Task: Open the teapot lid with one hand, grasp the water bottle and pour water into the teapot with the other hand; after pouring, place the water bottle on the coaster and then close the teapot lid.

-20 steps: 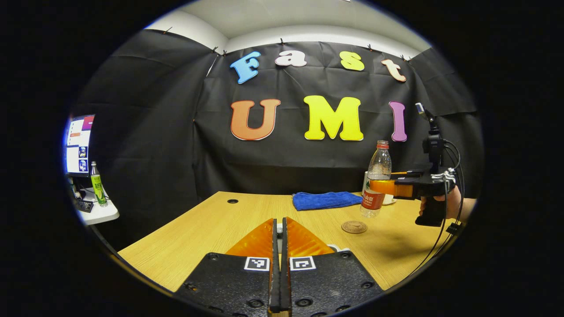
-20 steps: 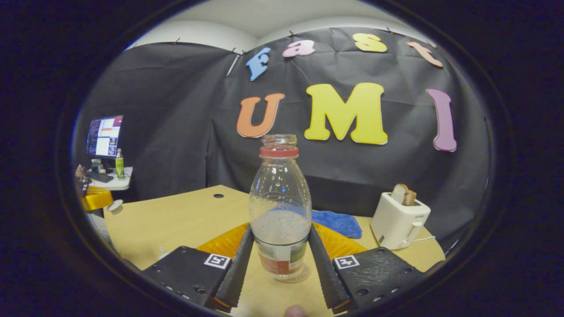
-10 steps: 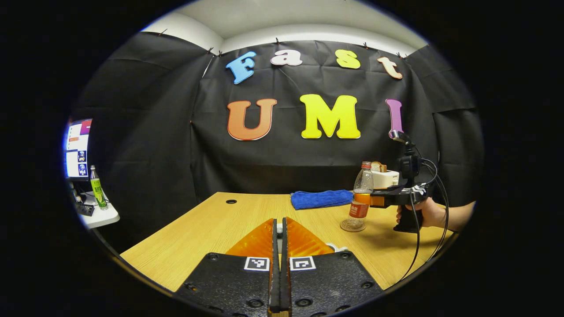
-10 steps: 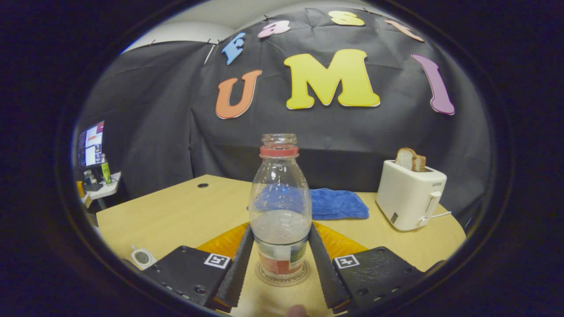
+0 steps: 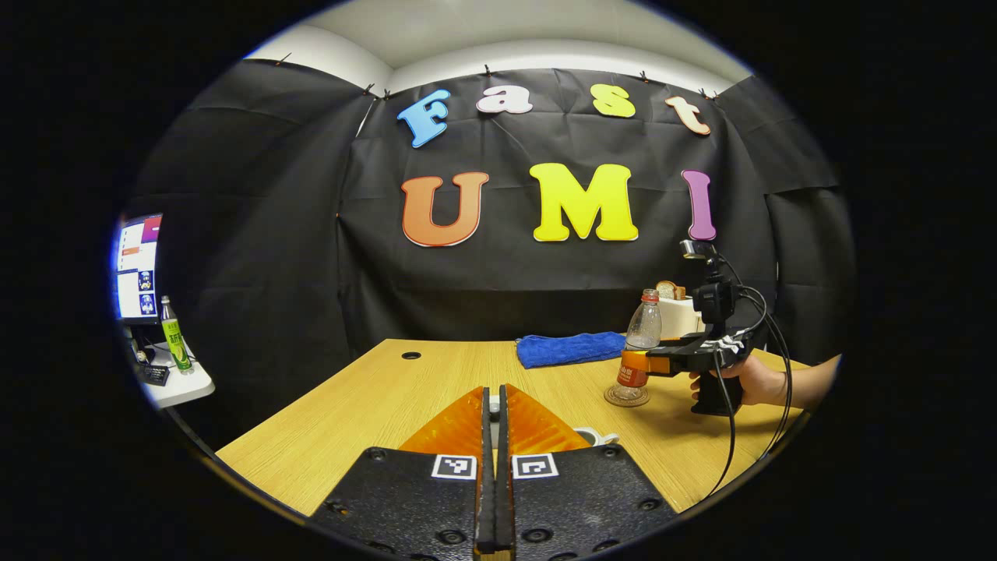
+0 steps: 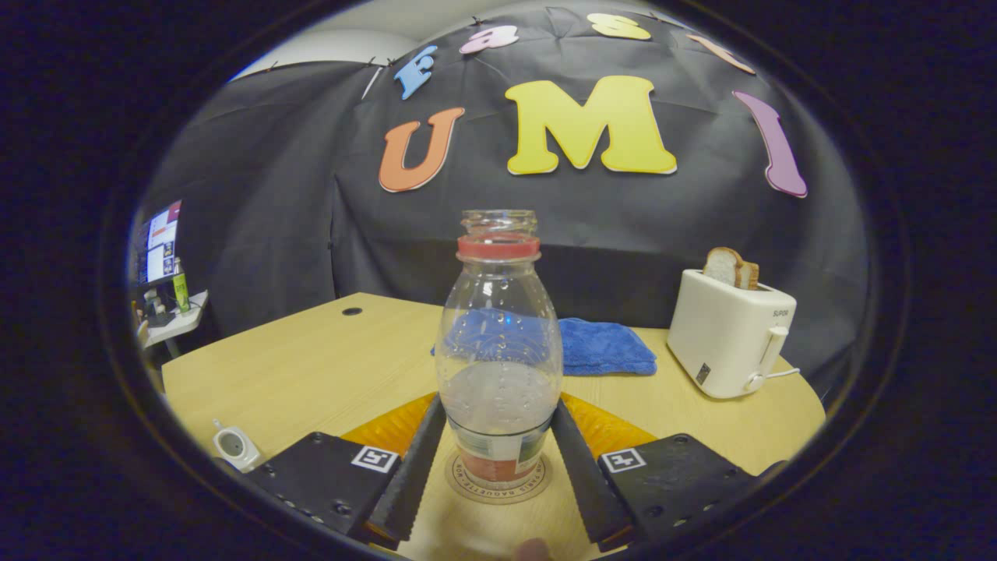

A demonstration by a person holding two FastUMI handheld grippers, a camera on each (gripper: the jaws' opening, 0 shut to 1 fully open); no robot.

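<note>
so, nearest in the right gripper view, the right gripper (image 6: 498, 460) has its two fingers pressed against the lower body of the water bottle (image 6: 498, 366), one on each side at the label, which keeps the bottle upright and steady. the bottle is uncapped and partly full, and its base sits on the round coaster (image 6: 498, 485), so the set-down step looks reached and the grip seems kept only until the bottle is settled; letting go is likely what comes next.

in the left gripper view, the left gripper (image 5: 493, 405) has its fingers pressed together; whether something thin is pinched between them i cannot tell. just beside their tips a small white curved piece (image 5: 598, 436) peeks out, too hidden to name; the teapot and its lid cannot be made out clearly, so i judge the lid-closing step is not yet done.

farther across the wooden table (image 5: 374, 405), a hand (image 5: 749, 380) holds the right gripper by its grip. behind the bottle lies a blue cloth (image 6: 604, 347), and a white toaster (image 6: 728, 335) with bread stands near the far edge, well apart from the coaster.
</note>
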